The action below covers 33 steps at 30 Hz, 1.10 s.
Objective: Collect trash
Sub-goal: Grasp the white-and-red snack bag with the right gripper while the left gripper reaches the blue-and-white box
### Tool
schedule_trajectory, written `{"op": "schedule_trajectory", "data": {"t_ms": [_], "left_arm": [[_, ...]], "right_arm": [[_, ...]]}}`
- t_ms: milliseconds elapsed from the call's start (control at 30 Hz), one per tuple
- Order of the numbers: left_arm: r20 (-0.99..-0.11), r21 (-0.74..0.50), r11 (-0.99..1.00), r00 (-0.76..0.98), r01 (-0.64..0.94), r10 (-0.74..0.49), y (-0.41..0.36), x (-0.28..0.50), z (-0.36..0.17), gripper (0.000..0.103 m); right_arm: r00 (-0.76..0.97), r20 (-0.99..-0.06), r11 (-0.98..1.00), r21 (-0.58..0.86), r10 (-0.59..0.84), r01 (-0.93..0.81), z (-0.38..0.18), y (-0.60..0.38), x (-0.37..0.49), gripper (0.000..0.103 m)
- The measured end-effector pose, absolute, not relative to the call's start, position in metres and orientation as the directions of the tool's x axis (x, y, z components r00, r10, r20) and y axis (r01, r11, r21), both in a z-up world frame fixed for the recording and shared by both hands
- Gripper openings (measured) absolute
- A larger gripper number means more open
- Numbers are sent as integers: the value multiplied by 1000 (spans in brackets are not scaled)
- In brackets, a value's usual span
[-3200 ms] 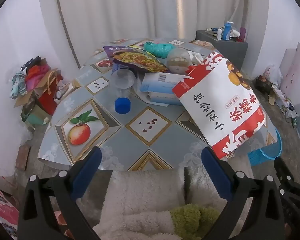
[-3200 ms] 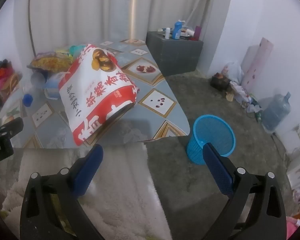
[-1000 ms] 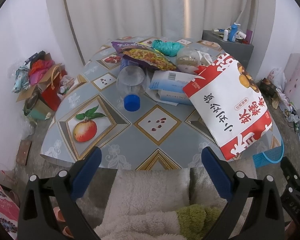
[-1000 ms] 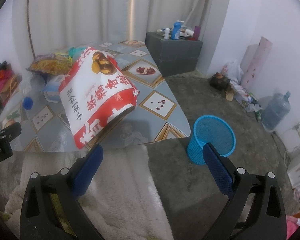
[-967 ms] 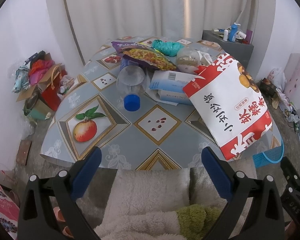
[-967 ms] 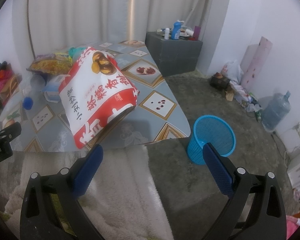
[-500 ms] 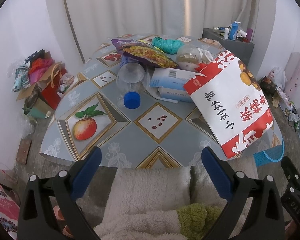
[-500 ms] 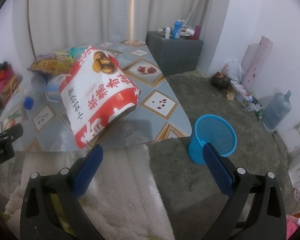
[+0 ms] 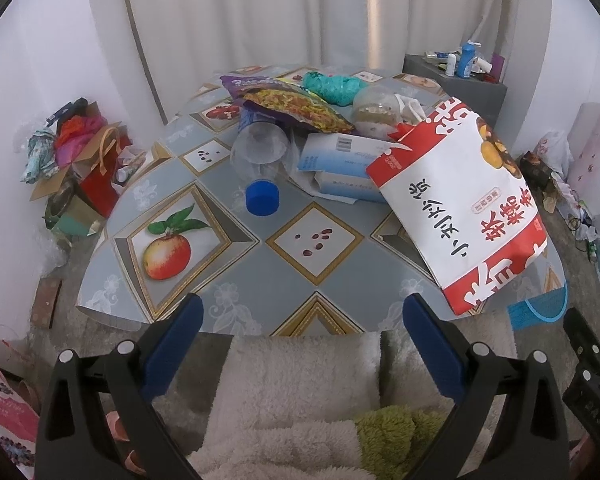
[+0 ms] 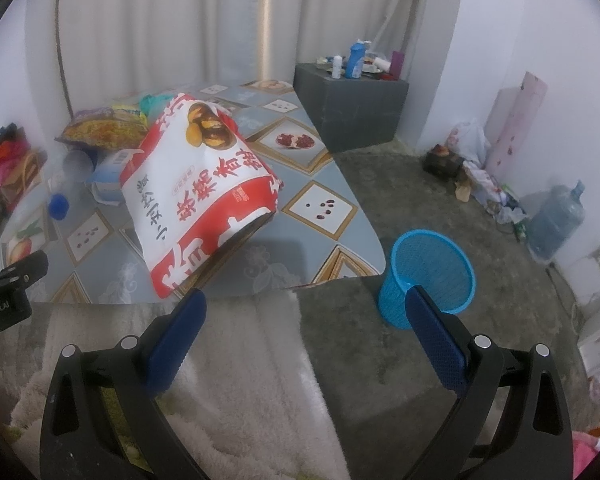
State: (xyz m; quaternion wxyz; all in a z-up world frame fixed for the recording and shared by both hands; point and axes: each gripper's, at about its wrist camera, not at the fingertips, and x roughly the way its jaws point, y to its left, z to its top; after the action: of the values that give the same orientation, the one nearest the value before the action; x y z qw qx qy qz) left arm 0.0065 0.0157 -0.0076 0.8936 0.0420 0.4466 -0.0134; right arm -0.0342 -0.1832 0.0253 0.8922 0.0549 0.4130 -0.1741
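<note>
Trash lies on a low table [image 9: 236, 280] with a fruit-print cover. A big red-and-white snack bag [image 9: 464, 204] [image 10: 200, 196] leans at its right edge. Left of it are a clear bottle with a blue cap [image 9: 262, 160], a light blue box [image 9: 340, 160], a yellow snack bag [image 9: 296, 108], a teal plastic bag [image 9: 332, 86] and a clear dome lid [image 9: 374, 110]. A blue mesh bin [image 10: 430, 276] stands on the floor right of the table. My left gripper [image 9: 300, 316] hangs open before the table's near edge. My right gripper [image 10: 304, 308] is open, between table and bin.
White fluffy fabric [image 9: 296, 380] on a person's lap fills the bottom of both views. A dark cabinet [image 10: 350, 108] with bottles stands behind the table. Bags and boxes [image 9: 76, 148] pile up at the left wall; a water jug [image 10: 556, 220] and clutter sit at the right.
Both views have drifted slightly, so the table and bag sit a little lower and nearer. Nothing on the table has moved and both grippers stay open.
</note>
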Motion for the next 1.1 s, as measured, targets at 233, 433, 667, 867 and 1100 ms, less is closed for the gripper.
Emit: {"op": "schedule_trajectory", "data": {"t_ms": [233,433,667,867,1100], "left_arm": [[-809,46,996,588,75,-7,19,14,-10,98],[-797,18,992,601,126,-62,26,28,-9,98],[-702,-127,967,668,221,-245,38,47,1,98],[-677,-164,960,682,228,-278,35,77,6,98],[-637,-146,949,708,279,-306,21,110,9,98]], "right_arm": [[634,-733,940,-18,-245,342,29,-193,-28,95],[708,-676,961,1,-204,278,39,-198,-15,95],[796,-594,989,3,-118,149,53,-194,10,95],[812,-584,999,22,-23,44,55,-195,40,95],[782,-614,994,41,105,-101,46,-191,75,83]]}}
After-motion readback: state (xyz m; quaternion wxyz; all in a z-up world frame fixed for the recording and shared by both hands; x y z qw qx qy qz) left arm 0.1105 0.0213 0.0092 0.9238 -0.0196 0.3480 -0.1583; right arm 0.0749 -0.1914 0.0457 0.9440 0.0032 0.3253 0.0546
